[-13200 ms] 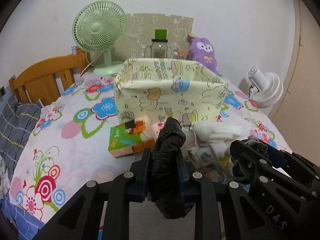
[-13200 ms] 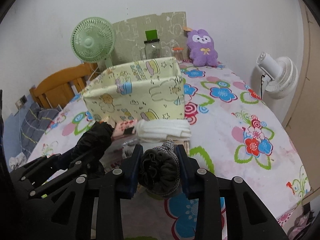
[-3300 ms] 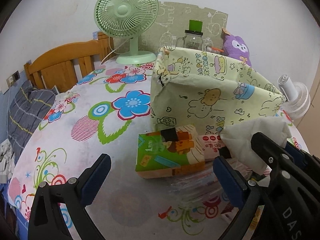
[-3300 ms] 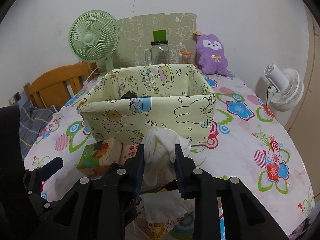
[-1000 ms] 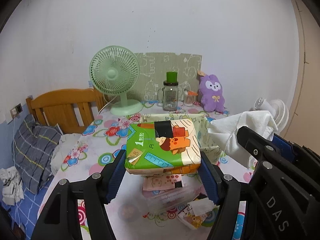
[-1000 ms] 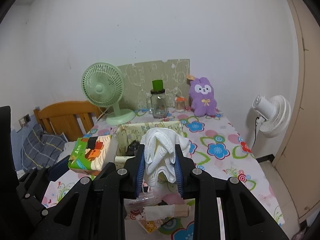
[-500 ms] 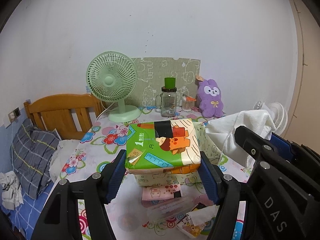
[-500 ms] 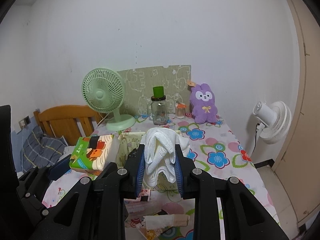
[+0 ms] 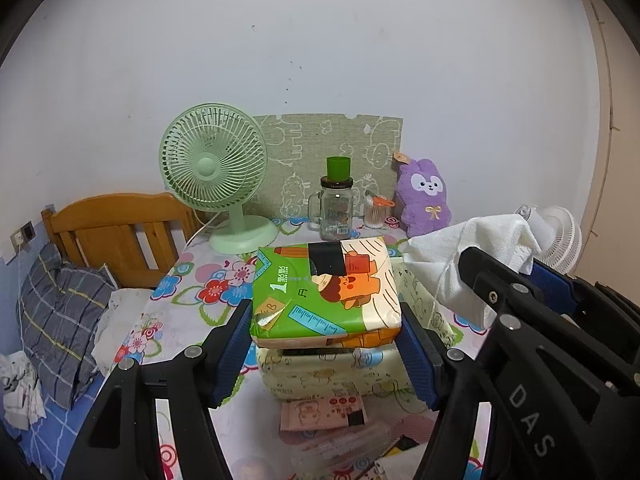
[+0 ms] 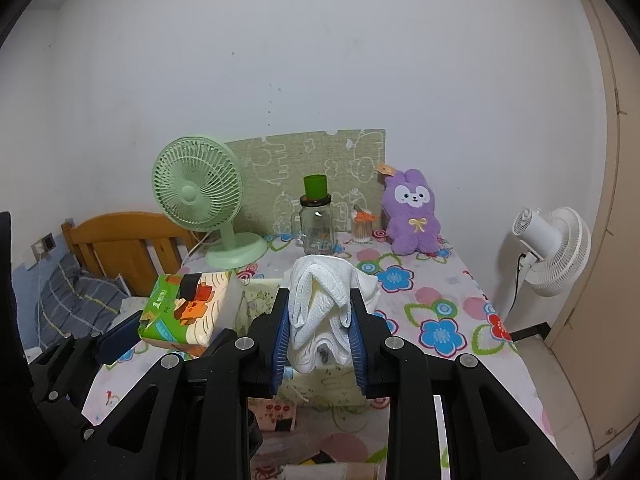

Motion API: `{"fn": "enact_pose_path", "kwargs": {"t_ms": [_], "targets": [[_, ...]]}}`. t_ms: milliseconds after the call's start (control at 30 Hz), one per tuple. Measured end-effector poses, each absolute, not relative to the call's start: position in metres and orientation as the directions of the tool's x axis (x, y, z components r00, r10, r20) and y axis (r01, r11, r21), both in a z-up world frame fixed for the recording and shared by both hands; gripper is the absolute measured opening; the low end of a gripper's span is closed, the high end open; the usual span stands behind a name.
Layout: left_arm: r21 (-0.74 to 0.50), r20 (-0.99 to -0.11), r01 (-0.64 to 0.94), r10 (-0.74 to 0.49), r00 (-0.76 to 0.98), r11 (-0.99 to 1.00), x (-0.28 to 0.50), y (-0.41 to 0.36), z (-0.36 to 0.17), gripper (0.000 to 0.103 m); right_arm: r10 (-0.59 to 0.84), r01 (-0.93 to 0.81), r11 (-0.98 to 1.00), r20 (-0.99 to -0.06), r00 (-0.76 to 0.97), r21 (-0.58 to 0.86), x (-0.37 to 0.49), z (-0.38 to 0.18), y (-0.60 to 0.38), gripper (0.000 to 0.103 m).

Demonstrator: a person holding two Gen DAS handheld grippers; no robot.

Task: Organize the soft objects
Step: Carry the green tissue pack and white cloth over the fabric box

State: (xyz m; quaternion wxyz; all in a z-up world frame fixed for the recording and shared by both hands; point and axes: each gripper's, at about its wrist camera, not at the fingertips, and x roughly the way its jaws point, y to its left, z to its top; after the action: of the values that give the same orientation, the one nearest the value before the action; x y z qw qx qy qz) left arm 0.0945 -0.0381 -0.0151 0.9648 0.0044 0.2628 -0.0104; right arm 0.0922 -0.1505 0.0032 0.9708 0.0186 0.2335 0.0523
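The left gripper [image 9: 326, 334] clamped a tissue pack [image 9: 325, 288] and the right gripper [image 10: 319, 332] a white cloth [image 10: 320, 312], both above the box [image 9: 332, 372]. Neither was in yet, and packets [image 9: 322, 418] lay on the bench [image 10: 432, 312].

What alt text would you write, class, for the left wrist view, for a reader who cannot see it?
The left gripper clamps a green tissue pack above a yellow cartoon-print fabric bin on a flowered table. At right, the right gripper holds a white cloth; a green fan, glass jar and purple plush line the wall.
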Motion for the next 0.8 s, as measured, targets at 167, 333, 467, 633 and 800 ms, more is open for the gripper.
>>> {"fn": "enact_pose_path", "kwargs": {"t_ms": [167, 333, 467, 633, 800], "targets": [[0.004, -0.511, 0.021, -0.016, 0.859, 1.0, 0.109, -0.038, -0.016, 0.07, 0.109, -0.091, 0.994, -0.457, 0.883, 0.062, 0.11, 0.001, -0.15, 0.03], [0.002, -0.52, 0.018, -0.014, 0.854, 1.0, 0.123, -0.037, -0.019, 0.07, 0.11, -0.092, 0.994, -0.467, 0.877, 0.062, 0.127, -0.002, -0.149, 0.03], [0.004, -0.526, 0.013, -0.009, 0.85, 1.0, 0.135, -0.036, -0.023, 0.07, 0.112, -0.093, 0.994, -0.478, 0.871, 0.062, 0.139, -0.007, -0.147, 0.03], [0.004, -0.539, 0.011, -0.007, 0.842, 1.0, 0.15, -0.034, -0.03, 0.07, 0.109, -0.091, 0.994, -0.493, 0.863, 0.062, 0.156, -0.014, -0.146, 0.03], [-0.004, -0.558, 0.016, -0.016, 0.83, 1.0, 0.166, -0.032, -0.039, 0.07, 0.113, -0.096, 0.994, -0.512, 0.851, 0.06, 0.174, -0.022, -0.145, 0.03]]}}
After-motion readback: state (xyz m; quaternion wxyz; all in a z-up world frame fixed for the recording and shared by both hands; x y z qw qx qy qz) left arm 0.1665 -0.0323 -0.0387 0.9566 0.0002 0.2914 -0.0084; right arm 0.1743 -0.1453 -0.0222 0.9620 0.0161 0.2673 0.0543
